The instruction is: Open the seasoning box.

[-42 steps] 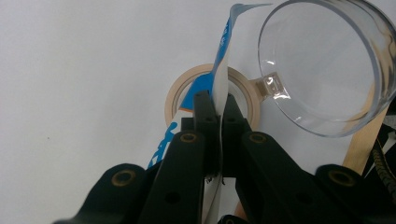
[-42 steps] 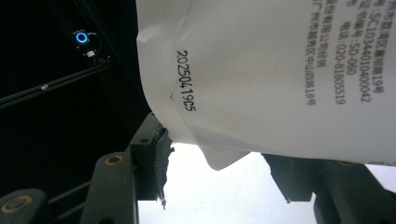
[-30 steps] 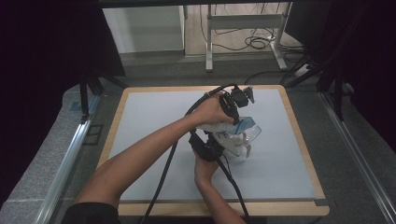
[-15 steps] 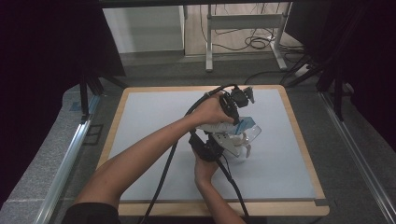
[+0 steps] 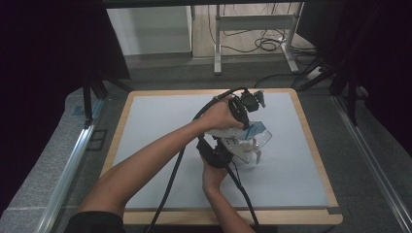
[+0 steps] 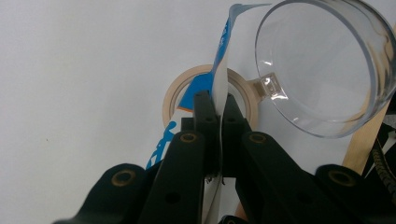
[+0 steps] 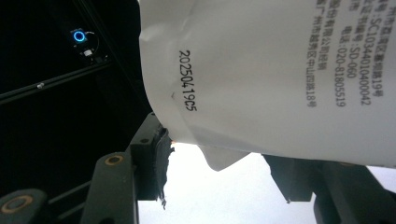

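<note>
A white and blue pouch [image 5: 224,132] hangs over the middle of the mat, with my left gripper [image 5: 241,125] pointing down and shut on its thin edge. In the left gripper view the black jaws [image 6: 215,100] pinch that pouch edge [image 6: 223,51] flat. A clear plastic cup [image 6: 322,65] tilts its mouth toward the pouch. In the high view the cup [image 5: 255,141] sits off the mat right at the tip of my right gripper [image 5: 234,148]. The right gripper view has its jaws [image 7: 224,156] wide apart, their tips hidden behind the printed pouch [image 7: 280,70].
A tan tape roll [image 6: 173,95] lies flat on the grey mat under the pouch. The mat sits in a wooden frame [image 5: 116,141]. Black cables trail from both grippers toward the near edge. Dark curtains and table legs stand beyond the board.
</note>
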